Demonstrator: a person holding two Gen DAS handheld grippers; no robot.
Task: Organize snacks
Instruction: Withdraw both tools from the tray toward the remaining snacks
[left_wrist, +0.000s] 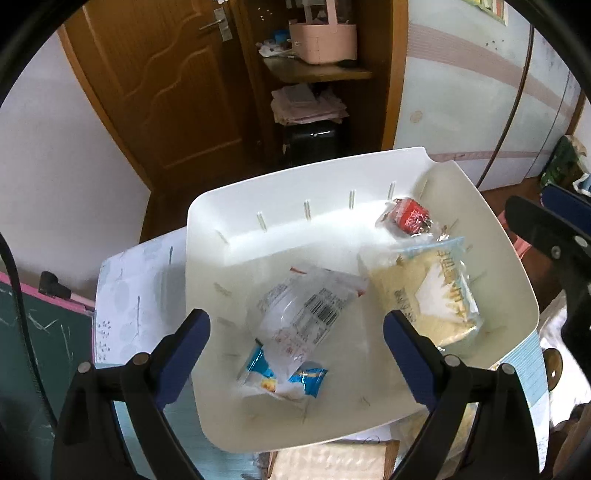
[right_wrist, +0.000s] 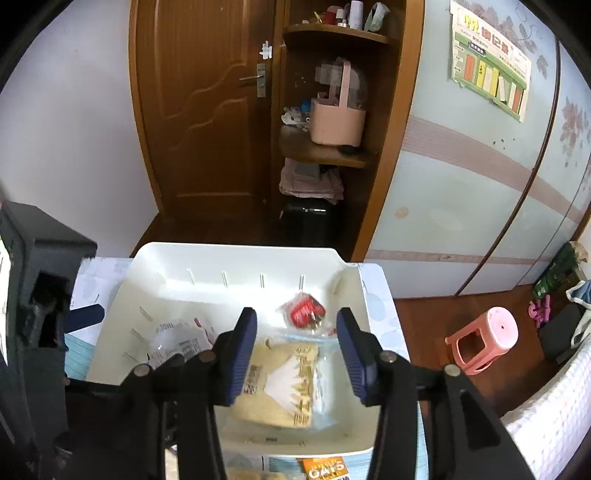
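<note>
Both grippers hang empty over the white bin (left_wrist: 229, 221) — left gripper (left_wrist: 295, 354) spread wide above the clear packet (left_wrist: 306, 314), right gripper (right_wrist: 295, 354) part-open above the oat packet (right_wrist: 280, 384).

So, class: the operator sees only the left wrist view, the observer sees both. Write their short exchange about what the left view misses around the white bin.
Operator: I only catch the edge of the other gripper. Is it open?
Observer: Yes. The right gripper is open above the beige packet lying in the white bin, and it grips nothing.
Operator: Are any snacks still outside the bin on the near side?
Observer: An orange packet marked OATS lies just outside the bin's near wall.
</note>
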